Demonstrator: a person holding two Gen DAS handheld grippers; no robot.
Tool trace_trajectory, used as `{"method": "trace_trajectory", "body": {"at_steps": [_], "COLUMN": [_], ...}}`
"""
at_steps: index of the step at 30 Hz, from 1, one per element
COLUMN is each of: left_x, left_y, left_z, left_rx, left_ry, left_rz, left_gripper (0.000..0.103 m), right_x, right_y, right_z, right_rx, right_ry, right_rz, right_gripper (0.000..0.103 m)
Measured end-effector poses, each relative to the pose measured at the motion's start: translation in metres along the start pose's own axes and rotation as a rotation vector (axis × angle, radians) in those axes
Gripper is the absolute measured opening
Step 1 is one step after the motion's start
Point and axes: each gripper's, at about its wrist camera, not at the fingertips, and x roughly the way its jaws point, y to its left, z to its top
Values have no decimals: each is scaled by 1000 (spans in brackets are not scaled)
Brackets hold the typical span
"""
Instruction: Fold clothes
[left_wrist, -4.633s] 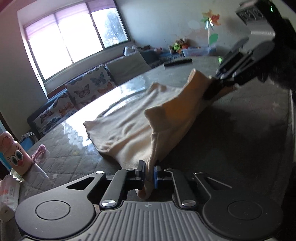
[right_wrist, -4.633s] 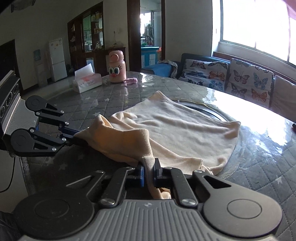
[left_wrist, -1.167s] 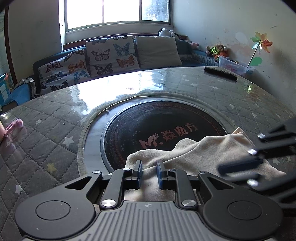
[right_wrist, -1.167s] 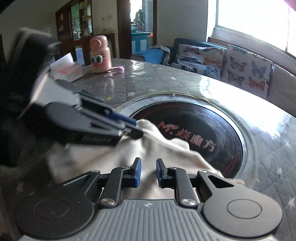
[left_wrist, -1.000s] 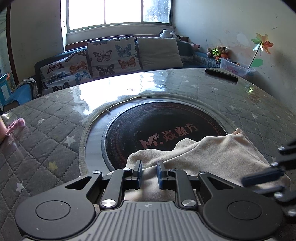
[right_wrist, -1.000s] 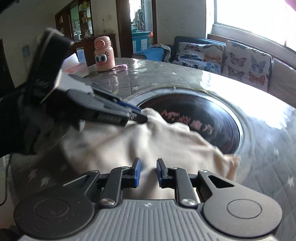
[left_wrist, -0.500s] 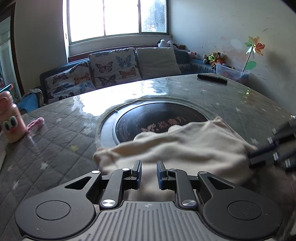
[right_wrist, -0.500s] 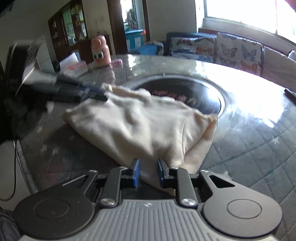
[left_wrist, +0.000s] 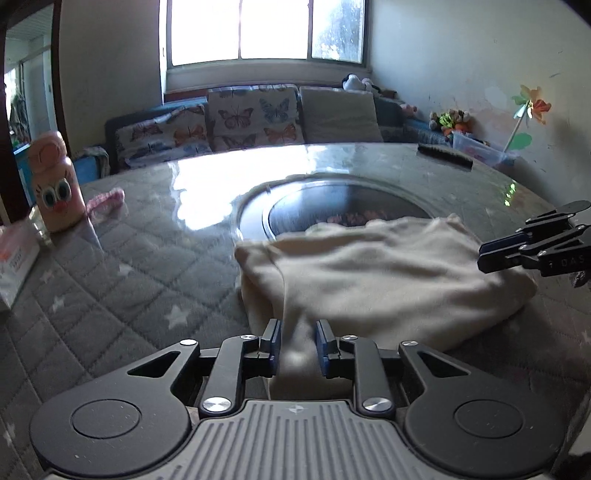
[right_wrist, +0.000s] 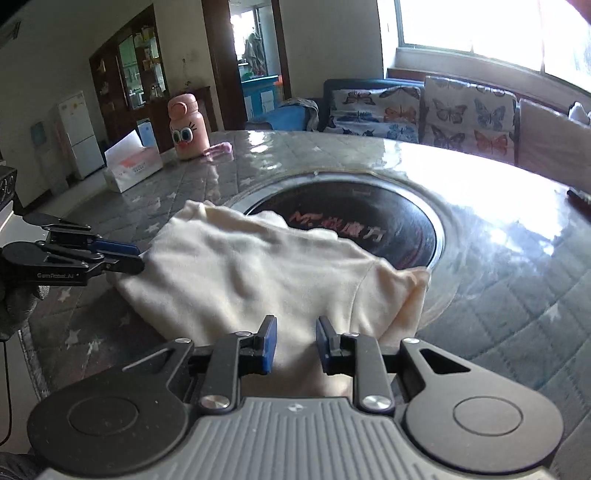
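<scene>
Both tools spread, cream garment (left_wrist: 373, 273) loose between jaws: left tool (left_wrist: 297, 345), right tool (right_wrist: 293, 341). Back straight off, don't snag fold.

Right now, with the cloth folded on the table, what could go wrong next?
1. The cloth lies between the left gripper's jaws, which have just been opening. Pulling back may snag it and undo the fold.
2. The right gripper also straddles a cloth edge with its jaws apart, so it could drag that corner askew.
</scene>
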Motion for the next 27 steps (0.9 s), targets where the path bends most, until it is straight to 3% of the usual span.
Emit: {"method": "trace_trajectory", "body": {"at_steps": [5,11,17,23,27], "left_x": [9,30,20,30,36], "left_y": [-3,12,26,30,33], "left_z": [13,10,12,16,19], "left_rx": [-9,-49,-113,-166,-189], "left_ry": [-29,24,6,23,33], "left_rz": [-1,26,40,59,57], "left_gripper": [24,22,24,50,51], "right_x": [18,44,31,20,20], "right_y": [-10,-34,-46,-58,-70], "right_z": [15,20,17,8,3], "right_rx": [24,88,150,211,271], "right_ry": [-21,-16,-59,-70,-55], "right_rz": [-26,-82,-87,-155,-153], "right_gripper": [23,24,27,39,42]}}
